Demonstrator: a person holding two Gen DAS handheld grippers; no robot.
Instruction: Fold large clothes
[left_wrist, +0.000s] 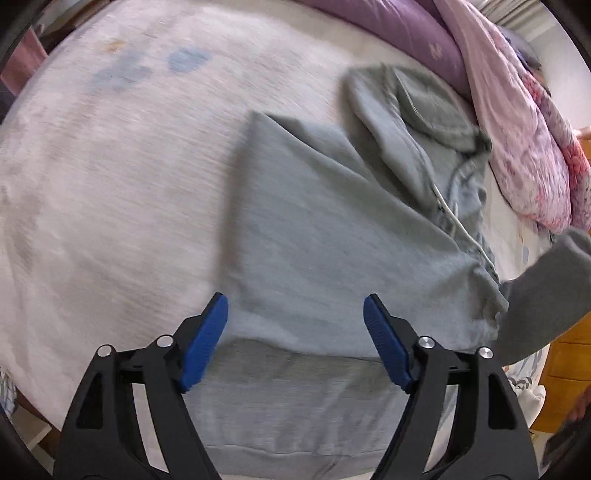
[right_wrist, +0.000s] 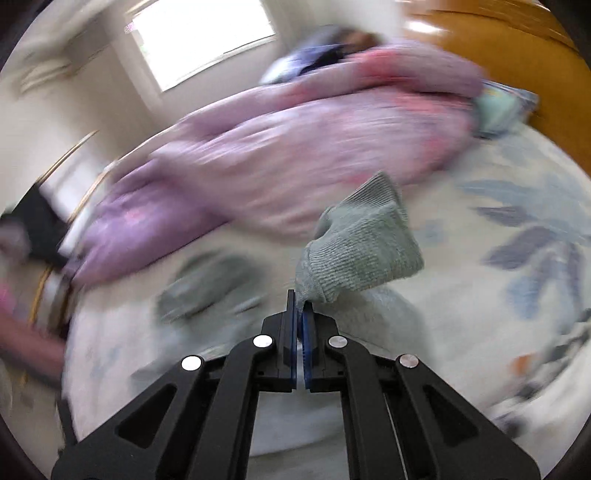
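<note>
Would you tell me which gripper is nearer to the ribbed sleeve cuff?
Right. The right gripper is shut on the ribbed sleeve cuff; the left gripper hovers open over the hoodie's body.

The right gripper (right_wrist: 300, 310) has its blue-padded fingers pressed together on the ribbed cuff (right_wrist: 360, 240) of a grey-green garment, which stands up above the fingertips. Behind it a pink and purple quilt (right_wrist: 280, 158) lies bunched across the bed (right_wrist: 517, 258), whose sheet carries a blue leaf print, all heavily blurred
</note>
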